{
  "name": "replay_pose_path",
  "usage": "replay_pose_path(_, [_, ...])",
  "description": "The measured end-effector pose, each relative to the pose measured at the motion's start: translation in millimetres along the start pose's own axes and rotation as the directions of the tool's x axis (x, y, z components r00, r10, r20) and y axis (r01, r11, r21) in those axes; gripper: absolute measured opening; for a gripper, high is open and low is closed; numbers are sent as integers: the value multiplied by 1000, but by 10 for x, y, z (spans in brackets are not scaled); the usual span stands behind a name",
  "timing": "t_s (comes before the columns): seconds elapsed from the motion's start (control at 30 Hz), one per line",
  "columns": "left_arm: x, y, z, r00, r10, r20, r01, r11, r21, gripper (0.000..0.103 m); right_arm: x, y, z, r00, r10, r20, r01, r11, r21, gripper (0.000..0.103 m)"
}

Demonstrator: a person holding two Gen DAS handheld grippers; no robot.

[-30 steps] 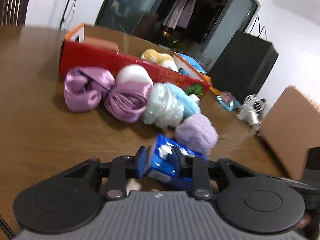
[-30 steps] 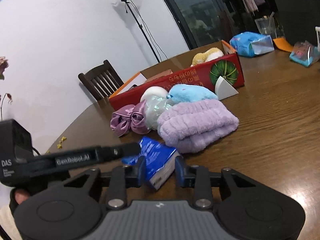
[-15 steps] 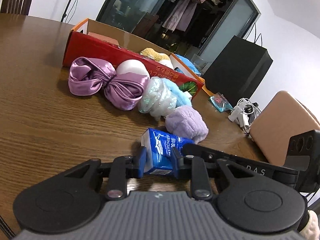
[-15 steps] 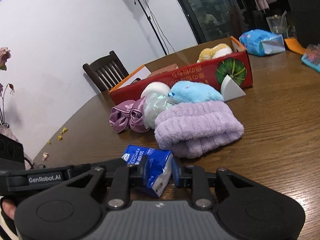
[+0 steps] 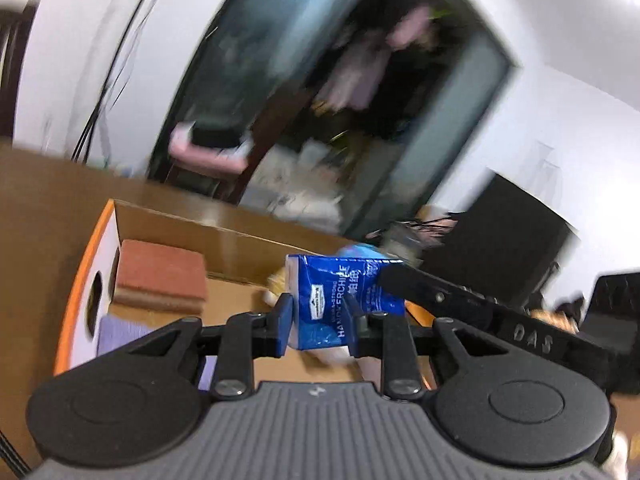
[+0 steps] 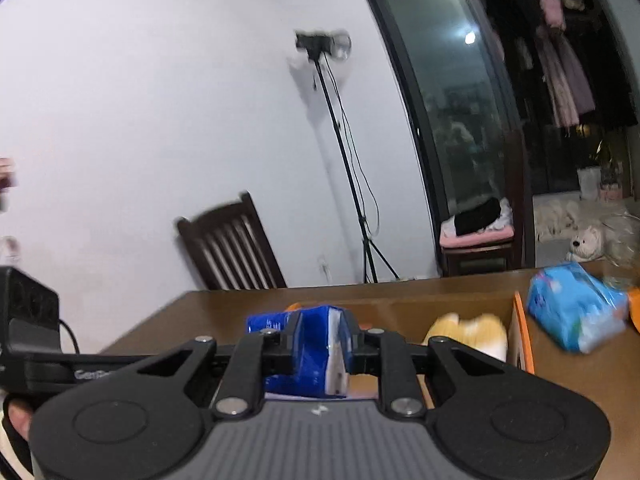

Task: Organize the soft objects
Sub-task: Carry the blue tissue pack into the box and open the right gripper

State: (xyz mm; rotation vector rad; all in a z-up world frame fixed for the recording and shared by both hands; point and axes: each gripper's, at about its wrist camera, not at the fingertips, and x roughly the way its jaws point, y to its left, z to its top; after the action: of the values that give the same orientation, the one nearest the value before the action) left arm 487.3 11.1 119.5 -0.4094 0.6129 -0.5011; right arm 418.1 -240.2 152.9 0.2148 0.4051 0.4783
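While the cardboard box (image 5: 224, 240) lies open just below and ahead of both grippers, the blue tissue pack (image 5: 340, 300) hangs over it, clamped from two sides, its long axis running toward the box's far wall. A second ago the pack sat low at the table beside the purple towel; now it is lifted. The left gripper (image 5: 320, 316) stays clamped on it, and the right gripper (image 6: 320, 344) has just been closing tighter on its end.

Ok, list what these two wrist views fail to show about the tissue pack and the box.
- Blue tissue pack, left wrist view: its underside sits behind the left gripper.
- Cardboard box, left wrist view: the near floor is covered by the gripper body; motion blur smears the yellow plush inside.
- Right wrist view: the right gripper hides most of the box; the table beneath the pack is unseen.
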Motion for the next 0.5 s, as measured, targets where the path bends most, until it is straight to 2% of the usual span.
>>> replay_pose_path(0.07, [409,182,199,998,26,-56,-28,999,-27,26,481,-241,197,998,-22,-67,22,1000,-5,19])
replay_pose_path(0.17, [990,402,382,982,94,-161,-99,995,-22,26,1184,-615,332,985,-54,-166,62,997,43,19])
replay_pose_path(0.23, [1338,496,405,957,175,-230,-173,985,25,26,1600,-804,312,966,-80,-246,96,994,52,19])
replay_pose_path(0.27, [1456,529,385,947,196,-254,-188,981,55,26,1775,-867,258,953,-87,-290,108,993,58,19])
replay_pose_path(0.33, [1587,585,342,931,209,-299,-194,978,80,24,2046,-941,131,923,-128,-363,147,989,25,19])
replay_pose_path(0.37, [1583,598,364,935,201,-292,-188,980,72,25,2142,-951,60,907,-154,-391,163,987,-9,19])
replay_pose_path(0.4, [1573,621,365,934,196,-297,-183,981,71,25,2159,-937,24,911,-161,-379,165,986,-22,19])
replay_pose_path(0.5, [1555,634,338,933,193,-304,-181,981,67,25,2182,-888,17,902,-172,-396,161,985,-60,19])
